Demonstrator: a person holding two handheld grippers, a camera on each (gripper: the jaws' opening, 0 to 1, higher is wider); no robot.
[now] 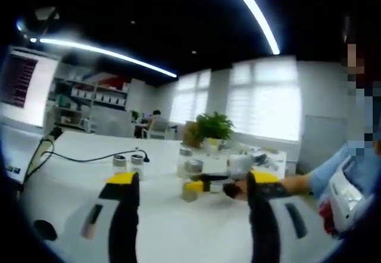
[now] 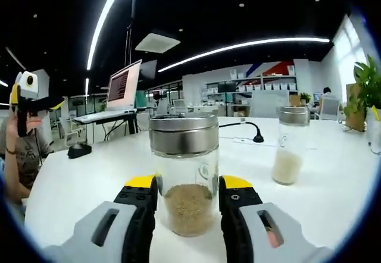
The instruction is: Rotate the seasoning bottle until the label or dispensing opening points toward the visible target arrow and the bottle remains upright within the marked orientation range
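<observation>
In the right gripper view a glass seasoning bottle (image 2: 183, 174) with a steel lid and brown powder stands upright on the white table (image 2: 89, 179). My right gripper (image 2: 188, 185) is shut on it, one yellow-tipped jaw against each side. The left gripper view shows this bottle (image 1: 191, 169) too, with the right gripper (image 1: 199, 185) reaching in from the right. My left gripper (image 1: 193, 179) is open and hangs above the table, well short of the bottle. A hand holds that left gripper (image 2: 50, 103) up in the air at the far left. No arrow is in sight.
A second bottle (image 2: 288, 147) with white powder stands to the right. Two small jars (image 1: 128, 162) and more bottles (image 1: 186, 155) sit mid-table. A mouse (image 2: 78, 150), a black cable (image 2: 247, 126), a monitor (image 2: 124, 85) and a potted plant (image 1: 213, 126) lie farther off.
</observation>
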